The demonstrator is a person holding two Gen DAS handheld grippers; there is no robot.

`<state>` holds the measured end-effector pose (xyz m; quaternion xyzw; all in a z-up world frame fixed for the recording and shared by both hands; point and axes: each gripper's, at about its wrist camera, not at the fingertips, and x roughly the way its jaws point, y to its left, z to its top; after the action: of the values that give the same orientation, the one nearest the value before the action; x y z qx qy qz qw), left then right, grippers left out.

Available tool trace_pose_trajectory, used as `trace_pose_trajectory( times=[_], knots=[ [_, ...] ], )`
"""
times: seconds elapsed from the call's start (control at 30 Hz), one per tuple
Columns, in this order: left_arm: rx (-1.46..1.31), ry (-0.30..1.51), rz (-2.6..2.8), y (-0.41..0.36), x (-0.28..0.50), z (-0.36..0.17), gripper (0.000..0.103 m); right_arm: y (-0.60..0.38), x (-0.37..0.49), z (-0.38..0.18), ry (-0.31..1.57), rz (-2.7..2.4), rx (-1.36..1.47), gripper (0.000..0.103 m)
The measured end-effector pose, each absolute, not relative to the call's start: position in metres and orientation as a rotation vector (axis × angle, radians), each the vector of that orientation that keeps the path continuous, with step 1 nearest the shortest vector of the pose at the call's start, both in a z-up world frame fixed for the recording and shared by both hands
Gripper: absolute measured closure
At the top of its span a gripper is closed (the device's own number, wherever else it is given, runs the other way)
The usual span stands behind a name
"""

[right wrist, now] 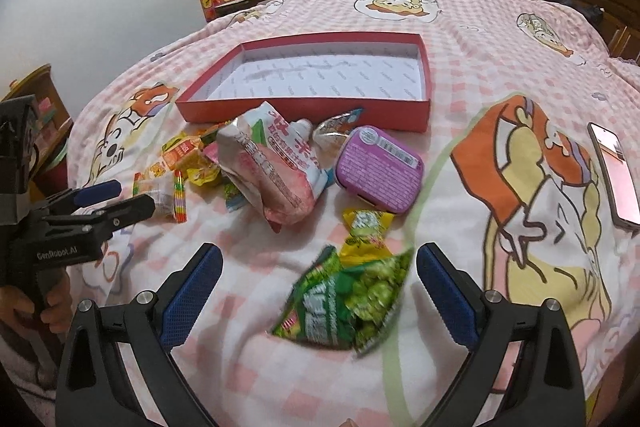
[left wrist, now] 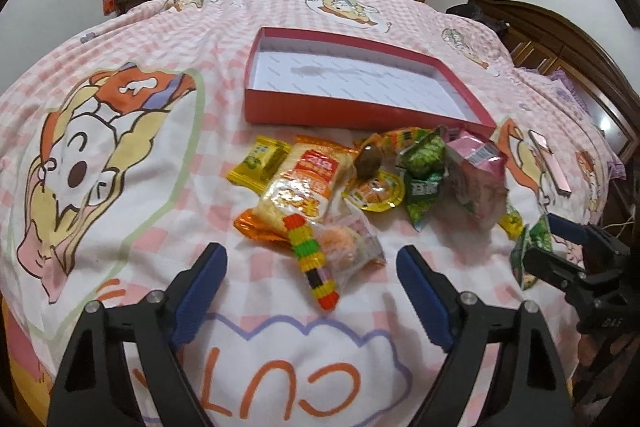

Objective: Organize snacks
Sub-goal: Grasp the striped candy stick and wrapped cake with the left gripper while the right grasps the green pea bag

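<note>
The snacks lie in a loose heap on the bed (left wrist: 168, 187), just in front of the near wall of a shallow red box (left wrist: 360, 109) whose white inside holds nothing. In the heap an orange rice-cracker pack (left wrist: 298, 187) rests beside a yellow sachet (left wrist: 260, 163), with a striped stack of coloured candy (left wrist: 310, 263) across its near end; further toward the bed's right side come a round jelly cup (left wrist: 374, 193), a green pea packet (left wrist: 424, 167) and a pink-and-white bag (right wrist: 272, 179). A purple tin (right wrist: 378, 169) sits upside down just beside that bag, near the box's right corner. Closer to the bed's near edge a yellow-green candy (right wrist: 366, 231) touches a second green pea packet (right wrist: 348, 303). The right gripper (right wrist: 320, 287) hovers over this packet, jaws wide, pads clear of it on both sides. The left gripper (left wrist: 312, 287) hangs over the striped candy, jaws wide and gripping nothing. A pink phone (right wrist: 614, 173) lies well apart toward the right edge of the bed.
</note>
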<state>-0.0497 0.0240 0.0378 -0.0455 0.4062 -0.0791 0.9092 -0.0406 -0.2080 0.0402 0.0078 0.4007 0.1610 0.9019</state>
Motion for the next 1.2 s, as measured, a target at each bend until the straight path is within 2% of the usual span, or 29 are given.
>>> trace_pose_trajectory(
  times=[0.23,0.33,0.5,0.7,0.93,0.97,1.0,1.2],
  knots=[
    [-0.072,0.81,-0.205,0.011,-0.055,0.044,0.015,-0.221,-0.044,0.035,0.857,0.328,0.042,0.005],
    [-0.071,0.806,-0.225,0.005,-0.055,0.044,0.023,-0.224,-0.048,0.033,0.87,0.332,0.058,0.01],
    [-0.077,0.839,-0.207,0.0,-0.046,0.035,0.042,-0.221,-0.056,0.036,0.884,0.37,0.079,0.026],
    [-0.094,0.854,-0.193,-0.001,-0.039,0.028,0.043,-0.223,-0.054,0.028,0.896,0.367,0.096,0.038],
    [-0.08,0.847,-0.188,-0.007,-0.031,0.022,0.043,-0.225,-0.053,0.024,0.897,0.367,0.103,0.04],
    [-0.079,0.846,-0.187,-0.007,-0.031,0.022,0.046,-0.225,-0.053,0.024,0.896,0.366,0.101,0.041],
    [-0.078,0.843,-0.186,-0.007,-0.031,0.021,0.053,-0.224,-0.053,0.023,0.895,0.366,0.099,0.041],
    [-0.104,0.839,-0.219,0.0,-0.036,0.023,0.061,-0.224,-0.053,0.023,0.901,0.37,0.111,0.045]
  ],
)
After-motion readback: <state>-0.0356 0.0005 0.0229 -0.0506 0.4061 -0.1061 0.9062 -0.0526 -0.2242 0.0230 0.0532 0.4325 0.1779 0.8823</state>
